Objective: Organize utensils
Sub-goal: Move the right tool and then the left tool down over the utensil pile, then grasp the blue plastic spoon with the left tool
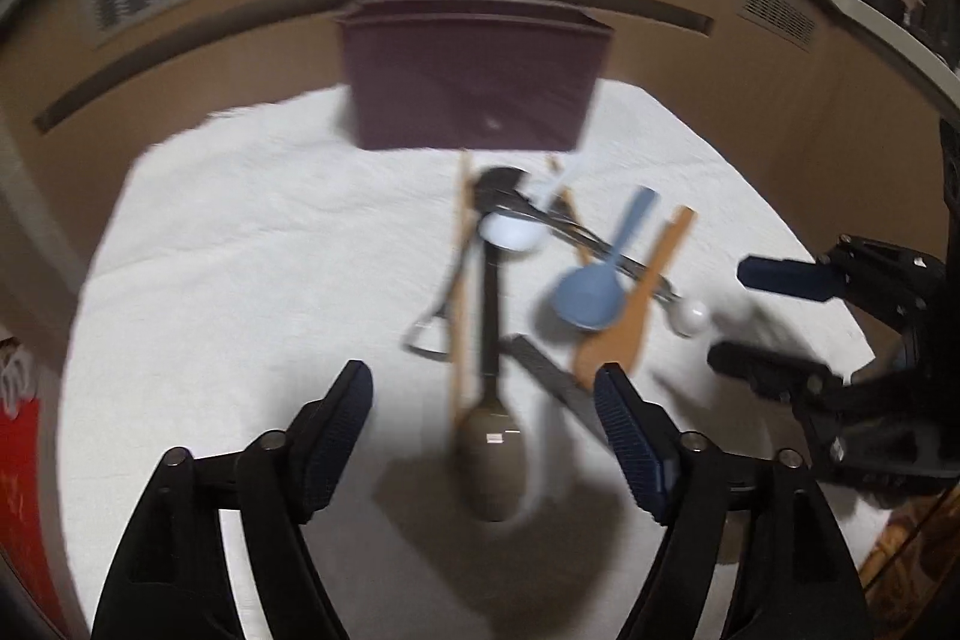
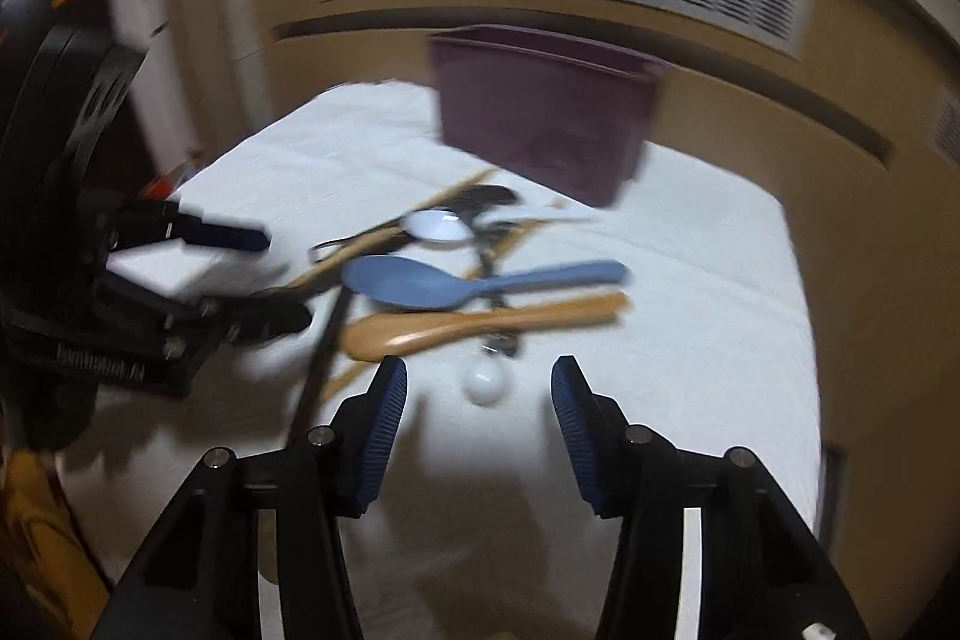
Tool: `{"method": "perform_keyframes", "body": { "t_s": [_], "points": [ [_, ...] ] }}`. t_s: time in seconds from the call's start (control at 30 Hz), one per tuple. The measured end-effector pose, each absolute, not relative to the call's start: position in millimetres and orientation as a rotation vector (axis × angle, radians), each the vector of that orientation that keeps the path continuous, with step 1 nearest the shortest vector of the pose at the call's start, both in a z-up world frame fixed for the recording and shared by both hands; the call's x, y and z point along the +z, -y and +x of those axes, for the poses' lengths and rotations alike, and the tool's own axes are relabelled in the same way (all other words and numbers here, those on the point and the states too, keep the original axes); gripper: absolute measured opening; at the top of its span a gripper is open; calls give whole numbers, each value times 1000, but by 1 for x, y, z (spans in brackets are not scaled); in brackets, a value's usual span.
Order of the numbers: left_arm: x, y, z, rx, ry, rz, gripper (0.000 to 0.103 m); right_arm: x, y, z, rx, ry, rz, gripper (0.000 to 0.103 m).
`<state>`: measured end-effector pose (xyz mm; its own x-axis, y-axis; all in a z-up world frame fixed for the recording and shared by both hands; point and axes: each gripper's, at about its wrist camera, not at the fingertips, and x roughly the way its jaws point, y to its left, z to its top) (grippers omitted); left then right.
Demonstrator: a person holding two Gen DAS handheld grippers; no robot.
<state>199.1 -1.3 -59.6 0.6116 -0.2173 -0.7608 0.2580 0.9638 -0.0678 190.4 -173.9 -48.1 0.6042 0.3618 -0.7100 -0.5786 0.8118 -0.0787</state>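
White cloth (image 1: 240, 250): a quilted white cover is lying over the table, and everything is sitting on it; it looks soft enough to let thin handles sink in a little.
Bin (image 1: 468, 76): a dark purple rectangular plastic bin is standing upright at the far edge, just behind the heap; I take it for the place the utensils are going.
Utensil heap: the pieces are lying crossed over one another in front of the bin, so lifting one may be dragging its neighbours.
Brown spoon (image 1: 492, 466): a grey-brown glossy plastic serving spoon with a long dark handle is lying bowl-first towards the left gripper; light, stiff, probably slick, best pinched on the handle.
Wooden spoon (image 2: 474, 325): a pale wooden spoon is lying beside a blue plastic spoon (image 2: 432, 283); both look light and rigid, with free handle ends.
White ball end (image 2: 483, 382): a small white knob on a metal utensil is sitting nearest the right gripper; likely to roll.
Left gripper (image 1: 483, 421): fingers are standing wide apart, holding nothing, straddling the brown spoon.
Right gripper (image 2: 477, 400): fingers are likewise spread, holding nothing.
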Motion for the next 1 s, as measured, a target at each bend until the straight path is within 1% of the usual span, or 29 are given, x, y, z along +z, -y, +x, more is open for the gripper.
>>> {"method": "perform_keyframes", "body": {
  "t_s": [0.07,0.2,0.27,0.37,0.47,0.53,0.7,0.77,1.0],
  "points": [
    [-56,-14,199,-237,-856,27,82,-50,163,193,580,-726,-419,48],
    [-51,-43,200,-198,-821,-39,84,-65,146,209,669,-770,-600,48],
    [-50,-51,201,-198,-805,-58,85,-75,138,216,680,-792,-649,48],
    [-51,-61,206,-205,-789,-73,86,-73,132,229,703,-803,-623,50],
    [-56,-67,211,-208,-804,-77,87,-75,122,244,710,-807,-590,59],
    [-62,-69,213,-210,-822,-85,87,-77,114,257,732,-815,-561,63],
    [-73,-68,218,-220,-860,-97,87,-77,104,277,765,-822,-536,79],
    [-77,-67,220,-226,-870,-100,87,-78,99,284,770,-815,-520,83],
    [-77,-67,219,-236,-873,-96,88,-81,99,298,764,-853,-473,84]
  ]
}}
